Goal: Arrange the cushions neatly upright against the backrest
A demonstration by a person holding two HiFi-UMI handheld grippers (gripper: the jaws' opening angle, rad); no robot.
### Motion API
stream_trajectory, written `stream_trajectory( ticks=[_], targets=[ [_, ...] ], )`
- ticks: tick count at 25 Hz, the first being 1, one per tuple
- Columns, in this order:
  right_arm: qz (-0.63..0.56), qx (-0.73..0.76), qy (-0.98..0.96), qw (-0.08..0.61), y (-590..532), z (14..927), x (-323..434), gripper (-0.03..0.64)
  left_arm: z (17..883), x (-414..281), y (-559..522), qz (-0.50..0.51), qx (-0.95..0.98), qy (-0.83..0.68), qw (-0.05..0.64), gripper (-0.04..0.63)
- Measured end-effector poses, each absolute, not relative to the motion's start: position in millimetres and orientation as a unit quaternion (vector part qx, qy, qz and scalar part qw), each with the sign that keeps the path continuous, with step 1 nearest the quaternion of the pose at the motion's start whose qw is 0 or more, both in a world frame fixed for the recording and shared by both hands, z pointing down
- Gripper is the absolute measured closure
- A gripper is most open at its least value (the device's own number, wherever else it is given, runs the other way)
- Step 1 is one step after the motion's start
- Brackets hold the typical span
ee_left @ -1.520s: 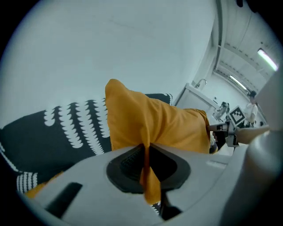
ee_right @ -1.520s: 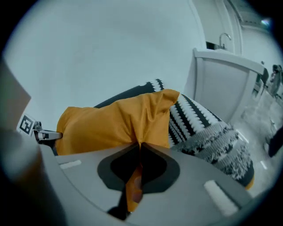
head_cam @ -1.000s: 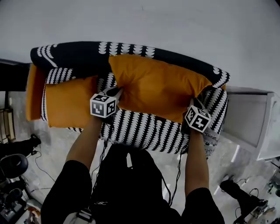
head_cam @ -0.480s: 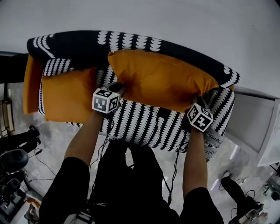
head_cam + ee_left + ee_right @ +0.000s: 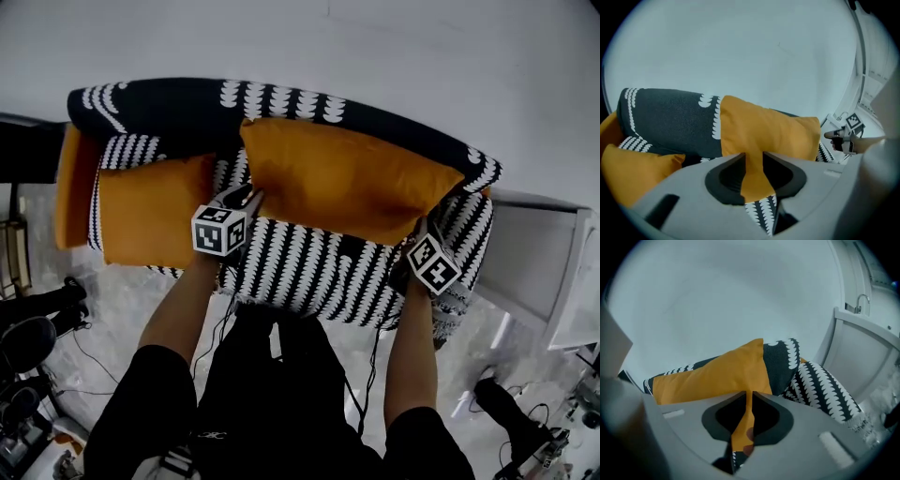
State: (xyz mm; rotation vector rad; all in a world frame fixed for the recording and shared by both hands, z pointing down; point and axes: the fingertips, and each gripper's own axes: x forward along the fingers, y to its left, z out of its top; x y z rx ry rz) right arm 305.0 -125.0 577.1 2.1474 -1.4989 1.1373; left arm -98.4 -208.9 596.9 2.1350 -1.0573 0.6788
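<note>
Jaws on both have just been opening: left gripper and right gripper each stand slightly apart around a lower corner of the large cushion. One patterned sofa bears two orange cushions. The large one leans on the backrest as before, and the second cushion lies at the left end. One white cabinet stands right.

Sofa: black with rows of white scallops. Large cushion: plain mustard orange. Small cushion: same orange. Wall: plain white. Sleeves: black.
</note>
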Motion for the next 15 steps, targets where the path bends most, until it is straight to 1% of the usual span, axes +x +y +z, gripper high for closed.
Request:
stream_trajectory(
  ticks=[1, 2, 4, 7, 11, 15],
  targets=[
    [0.389, 0.75, -0.517, 0.138, -120.1, 568.4, 301.9, 0.579, 586.2, -101.3, -209.0, 0.251, 0.816, -0.408, 0.324, 0.483],
    [0.383, 0.754, -0.517, 0.134, -116.0, 560.1, 296.8, 0.603, 574.5, -104.5, -209.7, 0.245, 0.816, -0.415, 0.319, 0.518],
    [0.376, 0.754, -0.525, 0.123, -110.7, 542.5, 282.0, 0.609, 547.4, -110.0, -212.8, 0.231, 0.817, -0.433, 0.301, 0.592],
    [0.37, 0.744, -0.545, 0.114, -106.6, 510.7, 250.9, 0.609, 501.1, -109.6, -215.0, 0.211, 0.828, -0.444, 0.27, 0.589],
    [0.349, 0.732, -0.574, 0.116, -98.8, 459.8, 203.9, 0.611, 440.8, -102.4, -203.0, 0.198, 0.845, -0.432, 0.244, 0.588],
    [0.32, 0.723, -0.604, 0.095, -98.7, 406.3, 164.9, 0.611, 386.0, -93.6, -191.3, 0.187, 0.856, -0.435, 0.21, 0.588]
  ],
)
